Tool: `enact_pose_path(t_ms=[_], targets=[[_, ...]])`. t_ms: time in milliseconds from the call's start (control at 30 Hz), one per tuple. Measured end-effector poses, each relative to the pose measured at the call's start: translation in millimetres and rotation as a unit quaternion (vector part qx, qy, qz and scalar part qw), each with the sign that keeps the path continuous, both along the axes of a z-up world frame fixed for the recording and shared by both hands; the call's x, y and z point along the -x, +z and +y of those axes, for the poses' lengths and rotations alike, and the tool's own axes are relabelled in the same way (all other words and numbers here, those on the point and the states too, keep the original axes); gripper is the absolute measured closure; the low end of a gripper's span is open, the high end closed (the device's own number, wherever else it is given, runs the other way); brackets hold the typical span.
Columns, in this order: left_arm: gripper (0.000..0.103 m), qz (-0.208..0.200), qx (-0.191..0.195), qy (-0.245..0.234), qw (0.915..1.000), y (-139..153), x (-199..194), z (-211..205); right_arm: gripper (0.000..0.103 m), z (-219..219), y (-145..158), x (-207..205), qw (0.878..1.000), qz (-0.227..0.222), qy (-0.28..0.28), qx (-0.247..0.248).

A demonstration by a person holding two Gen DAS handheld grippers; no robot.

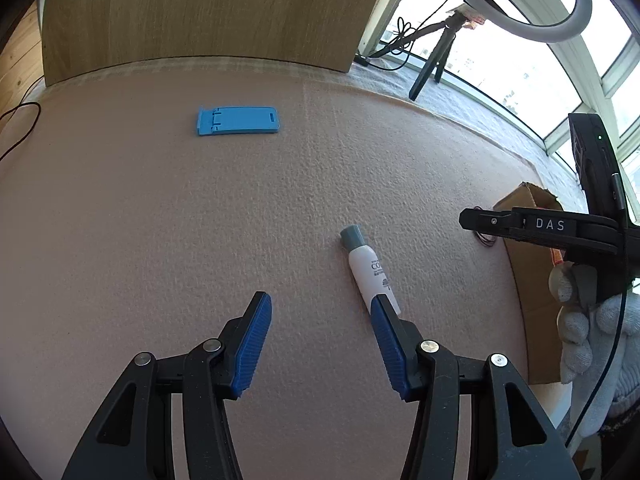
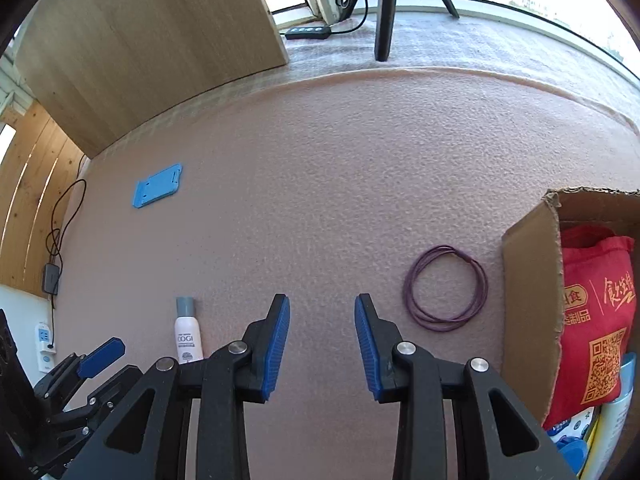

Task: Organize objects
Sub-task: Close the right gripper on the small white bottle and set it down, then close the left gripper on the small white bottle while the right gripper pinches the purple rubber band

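Left gripper [image 1: 320,316]: being held low over the pink mat [image 1: 200,208], tilted down toward it, its blue-padded jaws spread wide and nothing being gripped.
Right gripper [image 2: 322,320]: being held level just above the same mat, jaws parted and empty; in the left wrist view it is being seen side-on, carried by a white-gloved hand [image 1: 592,332].
Spray bottle [image 1: 370,270]: being left lying on its side on the mat, grey cap pointing away, its base just beside the left gripper's right finger.
Blue phone stand [image 1: 238,120]: lying flat, well apart, near the wooden panel [image 1: 200,12].
Purple wire coil [image 2: 446,288]: resting on the mat between the right gripper and the cardboard box [image 2: 528,304].
Box: being shown open, with a red bag [image 2: 596,320] inside.
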State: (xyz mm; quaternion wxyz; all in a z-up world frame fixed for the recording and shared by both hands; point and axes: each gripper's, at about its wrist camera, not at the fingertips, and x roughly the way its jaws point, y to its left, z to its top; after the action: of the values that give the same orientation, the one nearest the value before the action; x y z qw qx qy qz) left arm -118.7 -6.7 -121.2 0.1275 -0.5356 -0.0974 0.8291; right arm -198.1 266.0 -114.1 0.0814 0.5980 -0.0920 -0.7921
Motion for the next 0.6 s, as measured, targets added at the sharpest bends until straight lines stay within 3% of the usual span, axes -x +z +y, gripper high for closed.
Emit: enact_pose_path(t_ms=[167, 433, 600], targets=[[0.048, -0.006, 0.0, -0.015, 0.9999, -5, 10, 18, 0.072, 18, -6, 11, 1.0, -0.021, -0.022, 0.002], [0.048, -0.017, 0.0, -0.014, 0.9998, -13, 15, 25, 0.072, 9, -20, 22, 0.998, -0.046, -0.004, -0.044], [0.048, -0.019, 0.002, -0.011, 0.9998, -16, 18, 25, 0.073, 0, -20, 22, 0.997, -0.039, 0.019, -0.07]])
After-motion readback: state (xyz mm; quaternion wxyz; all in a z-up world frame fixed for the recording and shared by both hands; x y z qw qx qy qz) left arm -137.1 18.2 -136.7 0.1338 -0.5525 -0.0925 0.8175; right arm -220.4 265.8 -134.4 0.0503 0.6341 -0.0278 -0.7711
